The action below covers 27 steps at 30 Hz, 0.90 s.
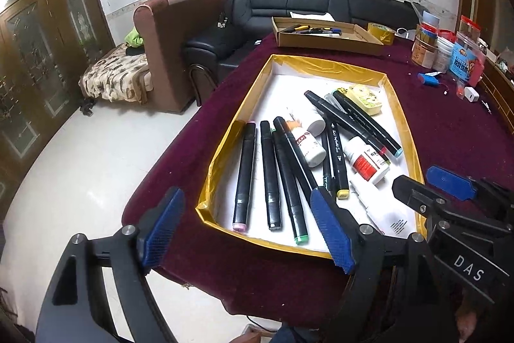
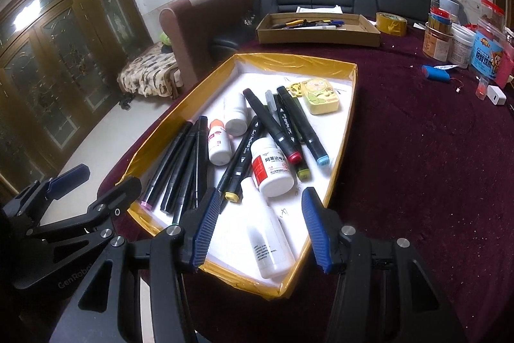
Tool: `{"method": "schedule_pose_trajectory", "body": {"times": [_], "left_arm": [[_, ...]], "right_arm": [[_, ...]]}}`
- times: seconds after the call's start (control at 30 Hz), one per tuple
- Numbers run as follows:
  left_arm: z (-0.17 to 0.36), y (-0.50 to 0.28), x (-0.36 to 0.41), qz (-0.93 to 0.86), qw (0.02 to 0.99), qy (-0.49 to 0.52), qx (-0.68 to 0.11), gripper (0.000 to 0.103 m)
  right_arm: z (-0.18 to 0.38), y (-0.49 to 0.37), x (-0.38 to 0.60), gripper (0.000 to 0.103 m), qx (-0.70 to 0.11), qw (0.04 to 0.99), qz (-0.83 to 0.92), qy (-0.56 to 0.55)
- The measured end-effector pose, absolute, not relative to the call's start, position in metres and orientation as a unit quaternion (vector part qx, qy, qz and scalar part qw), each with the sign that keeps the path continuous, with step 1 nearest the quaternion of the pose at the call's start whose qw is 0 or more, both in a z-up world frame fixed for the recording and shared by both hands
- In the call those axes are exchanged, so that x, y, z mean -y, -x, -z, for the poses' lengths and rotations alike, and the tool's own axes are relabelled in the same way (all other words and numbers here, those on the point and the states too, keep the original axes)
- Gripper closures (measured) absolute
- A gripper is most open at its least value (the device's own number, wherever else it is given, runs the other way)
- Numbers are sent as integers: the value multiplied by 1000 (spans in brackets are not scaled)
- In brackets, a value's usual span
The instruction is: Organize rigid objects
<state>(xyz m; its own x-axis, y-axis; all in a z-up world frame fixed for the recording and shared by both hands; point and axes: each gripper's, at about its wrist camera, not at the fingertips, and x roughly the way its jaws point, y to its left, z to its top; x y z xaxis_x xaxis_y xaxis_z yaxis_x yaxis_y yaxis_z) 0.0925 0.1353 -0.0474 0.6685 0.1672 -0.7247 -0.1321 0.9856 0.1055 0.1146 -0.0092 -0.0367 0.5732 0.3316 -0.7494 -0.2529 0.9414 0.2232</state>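
A gold-rimmed tray [image 1: 205, 176] [image 2: 348, 105] with a white floor sits on the maroon table. It holds several black markers [image 1: 270, 179] [image 2: 180, 163], a red-labelled white bottle [image 1: 366, 161] [image 2: 273, 169], two smaller white bottles [image 2: 236, 114], a clear bottle [image 2: 270, 240] and a yellow cartoon case [image 1: 364, 98] [image 2: 321, 95]. My left gripper [image 1: 249, 230] [image 2: 99, 182] hovers open over the tray's near left corner, holding nothing. My right gripper [image 2: 261, 227] [image 1: 424, 179] is open above the clear bottle at the tray's near end, its pads [image 2: 205, 227] clear of it.
A cardboard box [image 2: 321, 34] of pens stands at the back, with a tape roll [image 2: 390, 21] beside it. Jars and packets [image 2: 462, 44], a blue battery [image 2: 437, 74] and a white charger [image 2: 496, 95] lie at the right. The table edge drops to the floor on the left.
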Motion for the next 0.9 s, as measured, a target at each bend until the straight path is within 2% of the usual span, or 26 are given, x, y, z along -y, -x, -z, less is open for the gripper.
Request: {"method": "schedule_pose_trajectory", "body": {"times": [0.9], "left_arm": [[55,-106,-142,-93,907,-33,-409,22]], "right_arm": [[41,-124,2,55,-436,885,-157,-48]]}}
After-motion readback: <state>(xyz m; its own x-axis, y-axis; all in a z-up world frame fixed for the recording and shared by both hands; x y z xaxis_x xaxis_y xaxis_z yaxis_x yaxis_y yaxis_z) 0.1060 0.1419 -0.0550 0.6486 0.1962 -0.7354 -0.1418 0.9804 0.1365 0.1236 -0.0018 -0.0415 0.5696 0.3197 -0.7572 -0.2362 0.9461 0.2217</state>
